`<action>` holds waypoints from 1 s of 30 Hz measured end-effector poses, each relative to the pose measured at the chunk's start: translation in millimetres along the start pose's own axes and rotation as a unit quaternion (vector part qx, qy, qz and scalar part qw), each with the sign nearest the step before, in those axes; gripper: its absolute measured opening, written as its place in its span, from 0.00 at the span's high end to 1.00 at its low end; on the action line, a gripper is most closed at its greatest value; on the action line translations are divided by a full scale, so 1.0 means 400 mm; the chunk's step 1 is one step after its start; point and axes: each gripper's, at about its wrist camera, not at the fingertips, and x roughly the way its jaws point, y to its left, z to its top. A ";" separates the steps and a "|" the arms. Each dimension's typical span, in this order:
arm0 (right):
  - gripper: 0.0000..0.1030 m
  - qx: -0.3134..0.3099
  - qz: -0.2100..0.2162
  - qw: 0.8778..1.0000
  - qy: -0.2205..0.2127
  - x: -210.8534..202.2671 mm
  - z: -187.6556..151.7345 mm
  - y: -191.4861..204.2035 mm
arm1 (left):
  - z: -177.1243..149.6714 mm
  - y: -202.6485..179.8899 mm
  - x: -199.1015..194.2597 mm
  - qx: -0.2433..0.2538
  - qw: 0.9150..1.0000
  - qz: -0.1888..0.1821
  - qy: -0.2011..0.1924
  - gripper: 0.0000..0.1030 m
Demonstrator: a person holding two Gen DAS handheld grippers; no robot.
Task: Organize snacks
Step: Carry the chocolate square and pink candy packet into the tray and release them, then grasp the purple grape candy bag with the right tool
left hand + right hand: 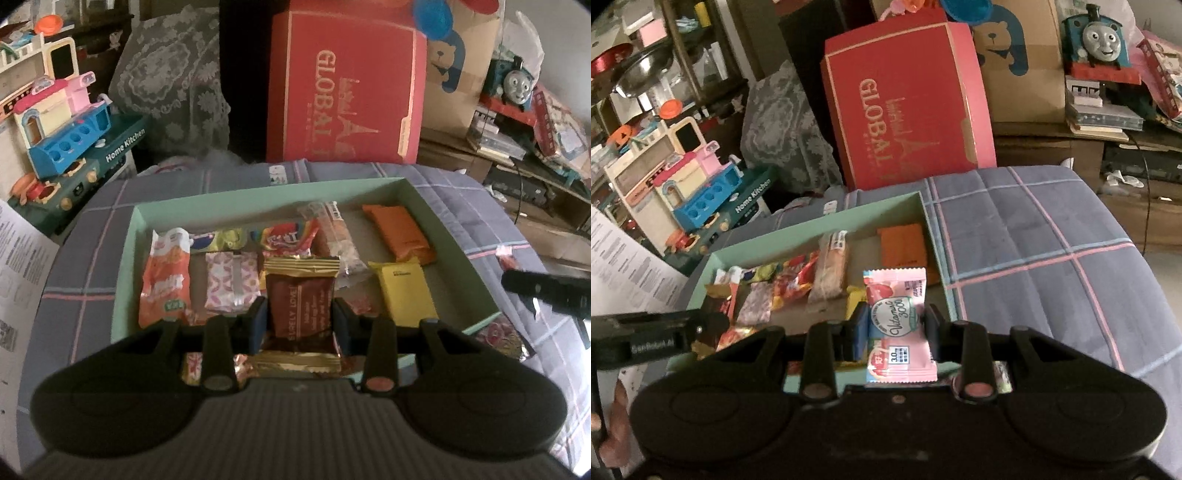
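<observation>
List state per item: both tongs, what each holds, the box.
left tongs: shut on brown packet
brown packet: gripped upright over the box's near edge
right tongs: shut on pink sachet
pink sachet: gripped upright at the box's near right corner
green box: open, lidless, several snacks lying flat inside
yellow packet: flat in box
orange packet: flat in box, far right
</observation>
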 end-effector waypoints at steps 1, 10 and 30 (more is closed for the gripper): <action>0.70 0.000 -0.001 1.000 0.002 0.011 0.004 -0.003 | 0.004 0.001 0.012 0.001 1.000 0.001 0.003 0.64; 0.44 -0.003 0.000 1.000 0.022 0.079 0.014 0.003 | -0.008 0.005 0.073 0.003 1.000 0.025 0.019 0.35; 0.00 0.012 -0.015 0.999 0.026 -0.026 -0.093 0.003 | -0.123 -0.026 -0.016 -0.006 0.999 0.041 0.033 0.00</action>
